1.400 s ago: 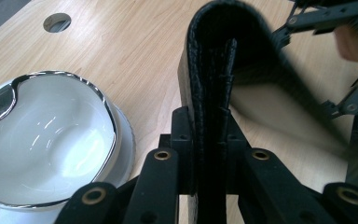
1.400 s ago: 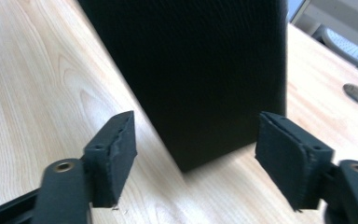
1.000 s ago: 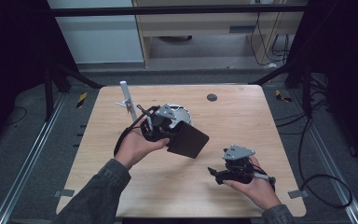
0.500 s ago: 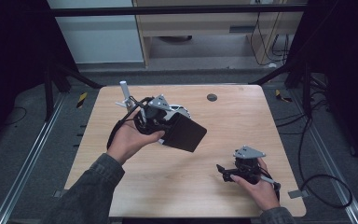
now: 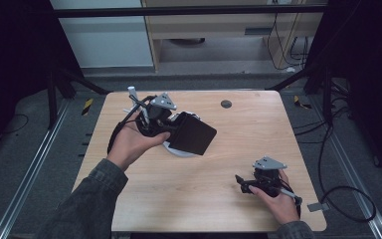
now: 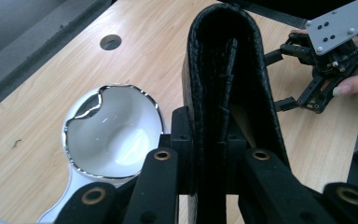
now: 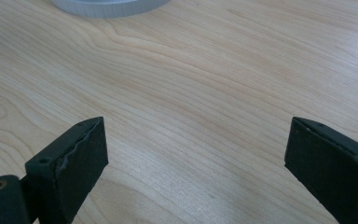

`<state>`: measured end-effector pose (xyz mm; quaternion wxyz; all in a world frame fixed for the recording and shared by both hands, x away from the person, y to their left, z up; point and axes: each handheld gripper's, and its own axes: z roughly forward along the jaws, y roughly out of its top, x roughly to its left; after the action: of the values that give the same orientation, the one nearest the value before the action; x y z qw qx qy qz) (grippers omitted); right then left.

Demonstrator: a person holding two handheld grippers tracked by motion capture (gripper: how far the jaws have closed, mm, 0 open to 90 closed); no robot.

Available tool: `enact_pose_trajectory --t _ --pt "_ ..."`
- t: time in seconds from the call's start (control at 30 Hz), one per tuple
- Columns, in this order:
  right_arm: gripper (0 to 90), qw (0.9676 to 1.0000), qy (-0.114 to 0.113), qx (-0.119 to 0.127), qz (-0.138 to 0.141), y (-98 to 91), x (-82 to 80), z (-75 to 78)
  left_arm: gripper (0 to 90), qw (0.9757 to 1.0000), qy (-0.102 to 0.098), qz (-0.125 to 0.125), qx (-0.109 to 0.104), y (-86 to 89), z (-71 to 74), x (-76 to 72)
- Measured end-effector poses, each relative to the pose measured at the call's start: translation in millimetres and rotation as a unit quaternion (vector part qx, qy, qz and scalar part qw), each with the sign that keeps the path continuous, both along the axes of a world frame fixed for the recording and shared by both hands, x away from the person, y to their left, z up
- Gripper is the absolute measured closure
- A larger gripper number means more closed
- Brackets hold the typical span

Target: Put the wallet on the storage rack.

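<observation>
Two grippers here: our left gripper (image 5: 171,130) is clamped on a black wallet (image 6: 230,84) held over the white bowl (image 6: 114,133), the right gripper (image 5: 243,183) sits spread wide and empty, so any slip probably drops it in.

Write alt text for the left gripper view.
The left gripper clamps a folded black leather wallet upright above a wooden table. A white bowl sits at left; the right gripper is beyond.
</observation>
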<state>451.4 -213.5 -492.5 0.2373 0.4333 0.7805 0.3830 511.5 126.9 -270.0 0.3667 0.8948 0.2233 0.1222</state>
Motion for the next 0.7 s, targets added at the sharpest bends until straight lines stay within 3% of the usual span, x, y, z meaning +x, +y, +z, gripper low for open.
enact_pose_trajectory --t 0.2,0.43,0.7 --pt "5.4 0.9998 0.003 -0.008 -0.018 -5.5 1.8 -1.4 80.3 0.9999 -0.001 0.015 0.008 8.9 12.1 4.7" --pt "5.3 0.9996 0.009 -0.019 -0.018 -4.1 2.2 -2.8 80.3 0.9992 -0.009 0.034 0.018 20.5 21.7 13.2" --pt "5.4 0.9994 0.017 -0.020 -0.023 -5.1 2.4 -4.2 80.3 0.9981 -0.011 0.045 0.042 22.7 8.8 29.9"
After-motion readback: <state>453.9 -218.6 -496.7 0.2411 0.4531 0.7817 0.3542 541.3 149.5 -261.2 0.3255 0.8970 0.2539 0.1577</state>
